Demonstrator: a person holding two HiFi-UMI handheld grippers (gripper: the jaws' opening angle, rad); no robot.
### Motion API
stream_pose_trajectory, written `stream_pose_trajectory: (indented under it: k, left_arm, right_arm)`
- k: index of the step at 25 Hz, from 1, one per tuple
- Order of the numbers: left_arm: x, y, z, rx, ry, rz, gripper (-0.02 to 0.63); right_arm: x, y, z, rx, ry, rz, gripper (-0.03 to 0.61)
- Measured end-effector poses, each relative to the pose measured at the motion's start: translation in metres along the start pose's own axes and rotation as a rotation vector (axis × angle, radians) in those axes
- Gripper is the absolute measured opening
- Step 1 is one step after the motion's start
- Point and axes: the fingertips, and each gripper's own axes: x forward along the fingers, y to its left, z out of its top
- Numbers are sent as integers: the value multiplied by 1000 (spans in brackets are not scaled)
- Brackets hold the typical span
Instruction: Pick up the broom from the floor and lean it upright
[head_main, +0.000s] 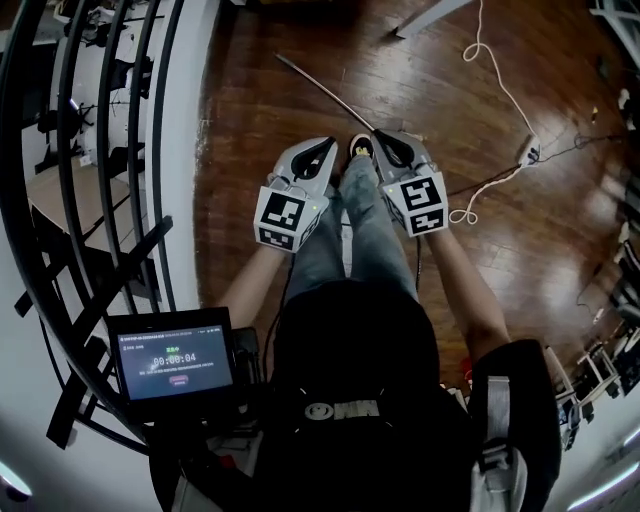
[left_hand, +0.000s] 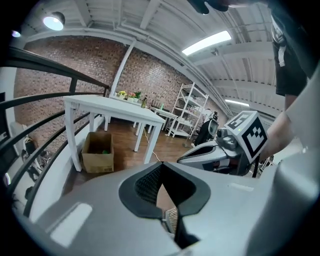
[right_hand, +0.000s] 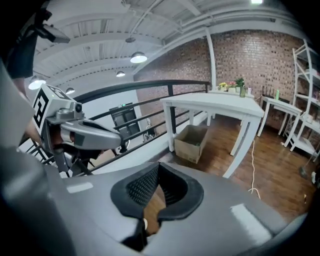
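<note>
The broom (head_main: 325, 92) shows in the head view as a thin, pale, straight stick lying flat on the dark wooden floor (head_main: 250, 160). It runs on a slant from the upper left down towards the person's shoe (head_main: 360, 146). Only the handle is plain. Its near end slips out of sight behind the tips of the two grippers, so the head of the broom cannot be made out there.

The left gripper (head_main: 325, 146) and the right gripper (head_main: 386, 138) are held side by side above the person's legs, tips pointing forward and down. The visible handle lies just beyond the tips, nearer the right one, and neither is seen to touch it.

In the left gripper view the left gripper (left_hand: 160, 166) has its dark ribbed pads meeting at the tips, with nothing clamped. A small pale striped patch (left_hand: 172, 220) shows through the gap below; it may be bristles, though the opening is too tight to be sure. In the right gripper view the right gripper (right_hand: 158, 166) is likewise closed tip to tip and holds nothing, with only brown floor showing through its gap.

A white cable (head_main: 500, 90) trails over the floor well to the right of the broom.
</note>
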Motion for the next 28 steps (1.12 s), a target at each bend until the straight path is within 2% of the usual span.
stream_pose_trajectory:
  k: [2, 4, 8, 12, 17, 21, 25, 28]
  left_arm:
    - [8, 13, -13, 0, 15, 5, 17]
    - [37, 37, -39, -16, 37, 26, 17]
    - [97, 92, -126, -97, 137, 109, 17]
    - [146, 136, -218, -150, 245, 157, 17]
    - [210, 174, -328, -156, 359, 201, 17]
    - [250, 196, -404, -191, 385, 216, 17]
    - [280, 211, -460, -249, 400, 237, 17]
    - [294, 219, -490, -277, 434, 243, 17]
  right_arm:
    - [26, -3, -22, 7, 57, 38, 8]
    - [71, -19, -64, 13, 144, 95, 96]
    - [159, -45, -164, 17, 322, 175, 130]
    - [234, -58, -247, 2, 444, 222, 165]
    - [324, -88, -339, -65, 520, 223, 192]
    - [391, -113, -408, -68, 578, 216, 206]
    - [442, -134, -460, -68, 620, 186, 206]
    - [471, -131, -498, -98, 664, 214, 216]
